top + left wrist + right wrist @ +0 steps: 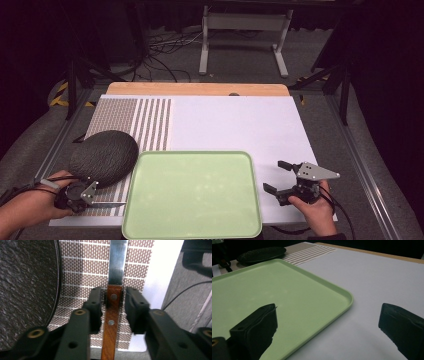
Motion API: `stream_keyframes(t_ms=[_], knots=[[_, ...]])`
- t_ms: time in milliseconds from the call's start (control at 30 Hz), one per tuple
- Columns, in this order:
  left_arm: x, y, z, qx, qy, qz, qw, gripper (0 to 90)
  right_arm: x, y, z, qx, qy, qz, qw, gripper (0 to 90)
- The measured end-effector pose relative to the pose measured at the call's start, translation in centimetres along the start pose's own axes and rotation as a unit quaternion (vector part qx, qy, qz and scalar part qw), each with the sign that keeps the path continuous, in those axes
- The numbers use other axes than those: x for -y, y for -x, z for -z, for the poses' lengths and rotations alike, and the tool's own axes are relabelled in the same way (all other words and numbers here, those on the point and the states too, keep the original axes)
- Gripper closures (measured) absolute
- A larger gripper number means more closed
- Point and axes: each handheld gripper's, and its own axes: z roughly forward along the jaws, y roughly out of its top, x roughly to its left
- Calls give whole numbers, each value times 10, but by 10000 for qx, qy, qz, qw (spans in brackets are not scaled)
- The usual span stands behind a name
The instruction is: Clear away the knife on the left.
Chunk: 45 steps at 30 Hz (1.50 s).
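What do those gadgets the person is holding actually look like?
Each tool is black, with two blocky jaws. The right tool carries a grey three-cornered plate with small dark holes on top; the left tool has a smaller grey plate. Brass-coloured rivets sit on the left tool's arms. Black cables trail from both.

a wooden table (pixel 200 89) carries a white sheet (pixel 240 125) that covers nearly all of its top, leaving a strip of wood bare at the far edge. at the sheet's left lies a brown-and-white patterned placemat (pixel 145 120), part dotted, part striped. a dark round plate (pixel 104 156) rests on the placemat, and a knife (pixel 115 290) with a wooden handle lies just beside the plate, also on the placemat. a pale green tray (pixel 192 227) sits at the near middle, its left edge overlapping the placemat.
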Motion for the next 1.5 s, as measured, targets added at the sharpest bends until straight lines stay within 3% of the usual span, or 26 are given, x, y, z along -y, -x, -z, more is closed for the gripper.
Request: stream_keyframes(t_ms=[200, 467, 667, 833, 1000, 1067, 1267, 1367, 1500], knots=[[-2, 1, 0, -52, -103, -146, 9998, 769, 0, 0, 0, -15, -3, 1, 10000, 27], [0, 1, 0, -42, -7, -145, 9999, 772, 0, 0, 0, -28, 3, 3, 10000, 27], [4, -1, 4, -11, 97, -60, 9999, 773, 0, 0, -1, -16, -7, 4, 10000, 25], [8, -1, 14, -111, 193, 37, 9997, 774, 0, 0, 0, -9, 4, -4, 10000, 26], [10, -1, 26, -83, 380, 324, 9987, 774, 0, 0, 0, -15, 1, -19, 10000, 25], [12, -1, 30, 149, 592, 701, 9957, 773, 0, 0, 0, -13, 4, -23, 10000, 26], [12, -3, 37, 308, 721, 1023, 9917, 774, 0, 0, 1, -2, 10, -35, 10000, 26], [13, -4, 43, 288, 922, 1361, 9860, 774, 0, 1, 1, -3, 8, -36, 10000, 26], [10, -5, 49, 285, 1140, 1850, 9757, 775, 0, 1, 1, 4, 13, -39, 10000, 26]])
